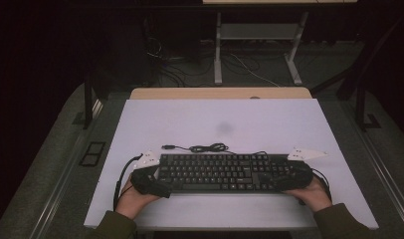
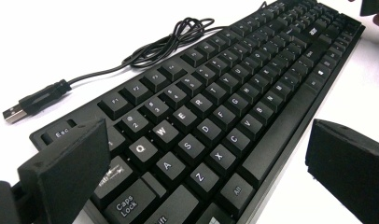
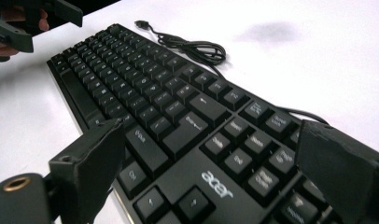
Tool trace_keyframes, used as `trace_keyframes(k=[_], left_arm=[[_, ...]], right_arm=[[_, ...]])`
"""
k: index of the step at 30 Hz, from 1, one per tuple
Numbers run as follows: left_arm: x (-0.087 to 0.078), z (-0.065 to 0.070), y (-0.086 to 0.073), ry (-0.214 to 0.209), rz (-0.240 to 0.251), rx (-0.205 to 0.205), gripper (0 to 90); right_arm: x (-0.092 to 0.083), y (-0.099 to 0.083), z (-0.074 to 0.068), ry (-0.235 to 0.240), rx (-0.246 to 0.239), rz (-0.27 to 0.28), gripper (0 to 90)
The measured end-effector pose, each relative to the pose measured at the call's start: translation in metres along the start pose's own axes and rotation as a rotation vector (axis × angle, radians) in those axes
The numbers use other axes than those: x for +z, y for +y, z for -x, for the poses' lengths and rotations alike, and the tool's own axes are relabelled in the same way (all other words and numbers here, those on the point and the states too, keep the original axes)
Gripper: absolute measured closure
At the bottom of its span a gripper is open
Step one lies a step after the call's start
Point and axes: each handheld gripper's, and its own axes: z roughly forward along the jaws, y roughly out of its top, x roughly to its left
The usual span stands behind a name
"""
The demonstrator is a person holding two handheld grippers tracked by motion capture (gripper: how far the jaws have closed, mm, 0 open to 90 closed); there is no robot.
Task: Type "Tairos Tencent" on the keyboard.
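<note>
Jaws of both grippers, left [image 1: 157,185] and right [image 1: 279,181], stand spread around the keyboard's [image 1: 215,172] ends on the worktop [image 1: 220,124]; gripping and lifting look undone.

Keyboard [image 2: 215,121] near end cut off below.

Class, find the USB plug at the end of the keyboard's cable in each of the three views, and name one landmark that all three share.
High view: USB plug on the table just behind the keyboard's left half.
Left gripper view: at the left edge, beyond the Esc key.
Right gripper view: top centre-left, past the keyboard's far end.
Shared landmark: the coiled cable.
</note>
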Motion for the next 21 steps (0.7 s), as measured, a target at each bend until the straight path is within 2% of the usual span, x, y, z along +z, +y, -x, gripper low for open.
trace_keyframes(k=[21], left_arm=[[0.0,-0.001,-0.001,-0.005,0.0,0.011,0.0]], right_arm=[[-0.033,-0.021,0.009,-0.034,0.032,0.024,8.4]])
